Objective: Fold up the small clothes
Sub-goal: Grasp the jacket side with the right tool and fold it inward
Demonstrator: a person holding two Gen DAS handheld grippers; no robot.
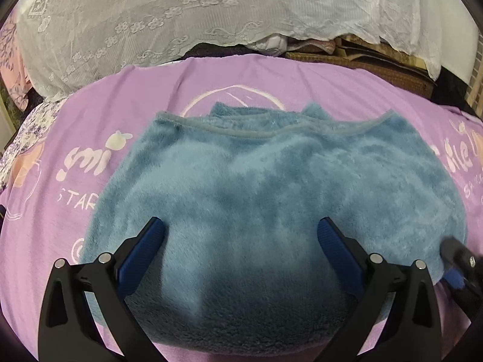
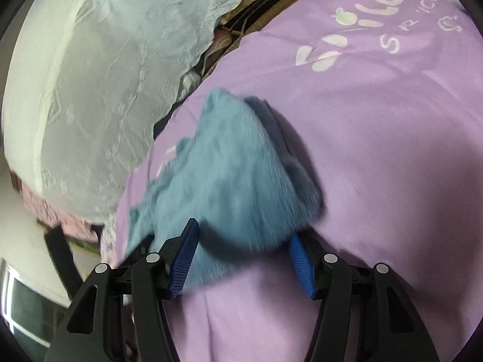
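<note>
My left claw [image 1: 241, 232] is spread wide over the near half of the blue fleece garment [image 1: 256, 187], its pads apart and pinching nothing; whether they rest on the pile I cannot tell. My right claw [image 2: 244, 241] is also spread, at the garment's right-hand corner, with a hump of fleece [image 2: 238, 181] between the fingers but not clamped. The garment lies flat in the middle of the purple blanket [image 1: 151, 96], its grey-trimmed hems [image 1: 241, 131] at the far side. Step in hand, as I judge it: setting up the next fold, with the right claw positioned to take an edge. The next move calls for closing on that corner and carrying it across. The bed carries the blanket; behind it stands a pile under a white lace cover [image 1: 151, 15], with woven mats [image 1: 377, 63] beside it.
</note>
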